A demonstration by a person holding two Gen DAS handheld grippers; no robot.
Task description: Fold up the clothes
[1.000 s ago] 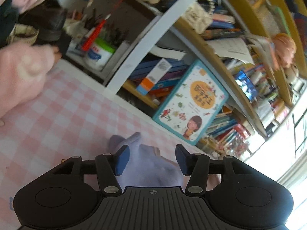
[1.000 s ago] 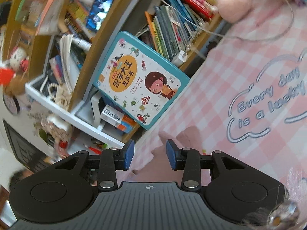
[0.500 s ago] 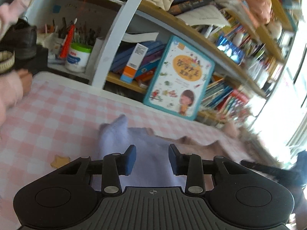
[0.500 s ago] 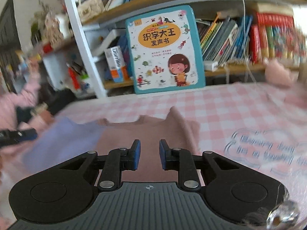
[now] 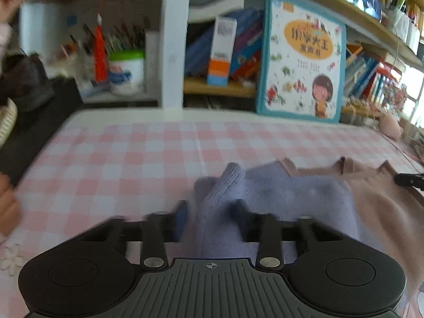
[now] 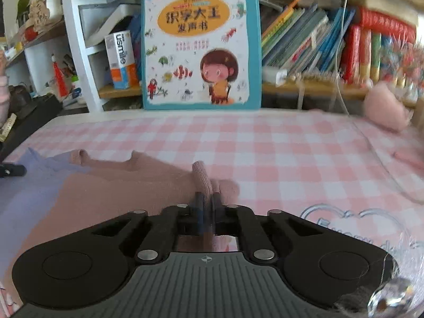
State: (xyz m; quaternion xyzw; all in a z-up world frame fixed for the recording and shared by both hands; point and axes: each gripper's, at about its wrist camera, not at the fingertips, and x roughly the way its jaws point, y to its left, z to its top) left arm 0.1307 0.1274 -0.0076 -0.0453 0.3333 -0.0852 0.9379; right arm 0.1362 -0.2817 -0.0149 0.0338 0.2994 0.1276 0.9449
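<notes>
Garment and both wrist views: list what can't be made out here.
- Left wrist view: the left hand-held gripper is motion-blurred; its jaws are closing around lilac knit, but pad contact is unclear.
- Both views: the garment's near part is hidden under the gripper bodies, so its type is unclear.
- Right wrist view: the mat print is cut off by the edge and glare.
- Left wrist view: the pens are too blurred to count.

Black left gripper (image 5: 210, 212), blue pads, silver screws, ribbed grey housing, matching right gripper (image 6: 207, 202)
</notes>
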